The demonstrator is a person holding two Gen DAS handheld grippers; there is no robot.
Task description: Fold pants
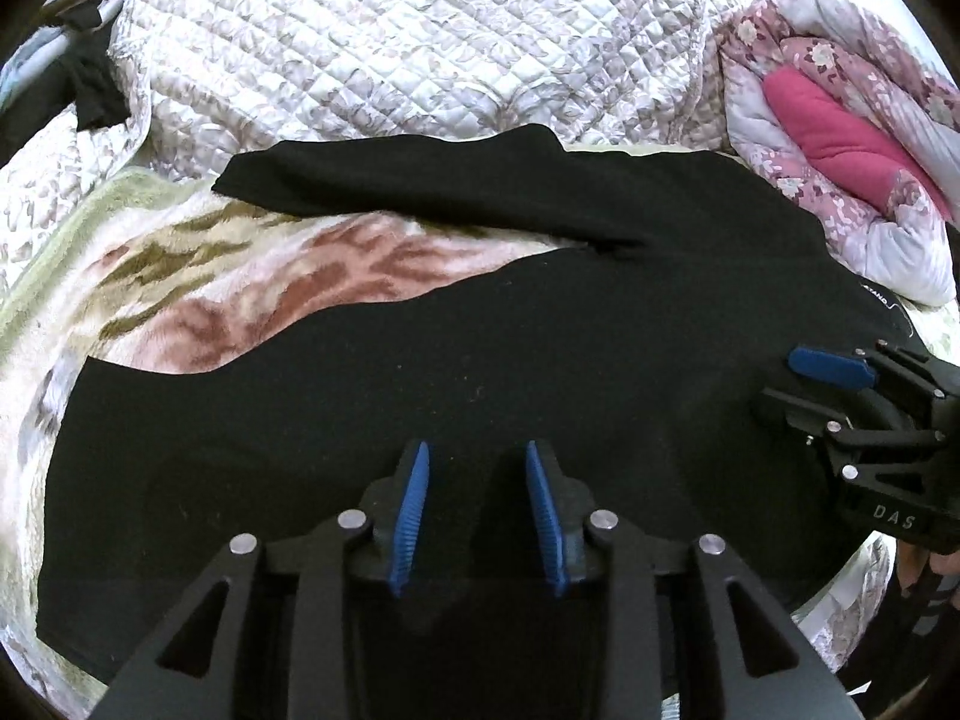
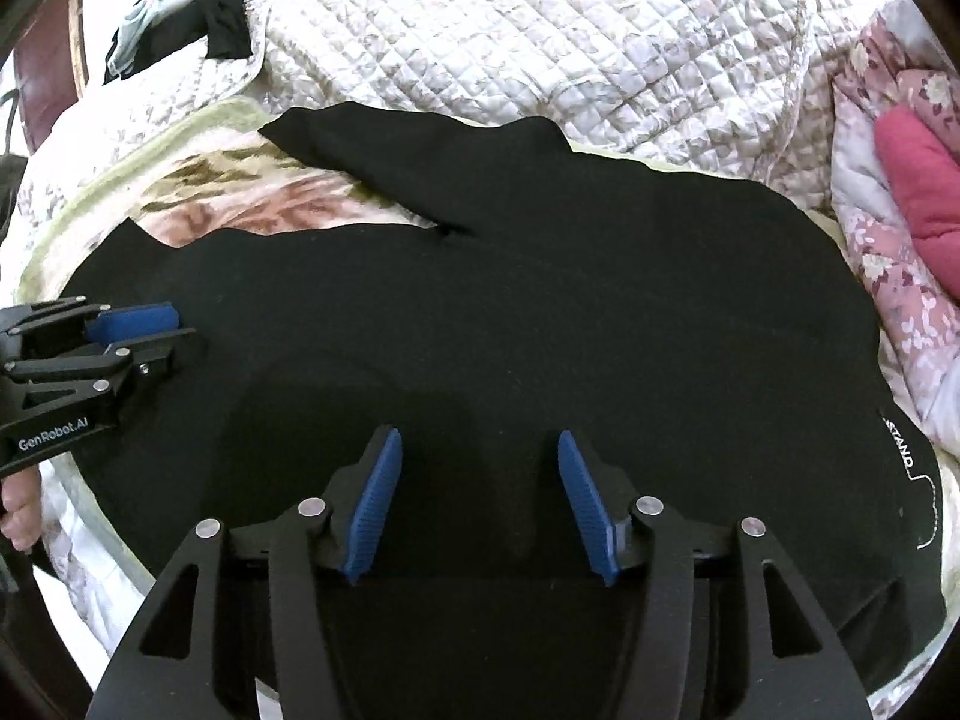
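Black pants (image 1: 480, 360) lie spread on a bed, legs pointing left, the far leg (image 1: 420, 186) angled away from the near one. They also show in the right wrist view (image 2: 540, 312), with a white-lettered waist label (image 2: 900, 444) at the right. My left gripper (image 1: 478, 456) is open and empty, just above the near leg. My right gripper (image 2: 478, 444) is open and empty over the seat of the pants. The right gripper also shows in the left wrist view (image 1: 798, 384), and the left gripper in the right wrist view (image 2: 174, 330).
Under the pants lies a fuzzy pink and green blanket (image 1: 240, 276). A white quilted cover (image 1: 420, 42) lies beyond it. A pink floral comforter (image 1: 840, 150) is bunched at the right. Dark clothes (image 2: 198, 18) hang at the far left.
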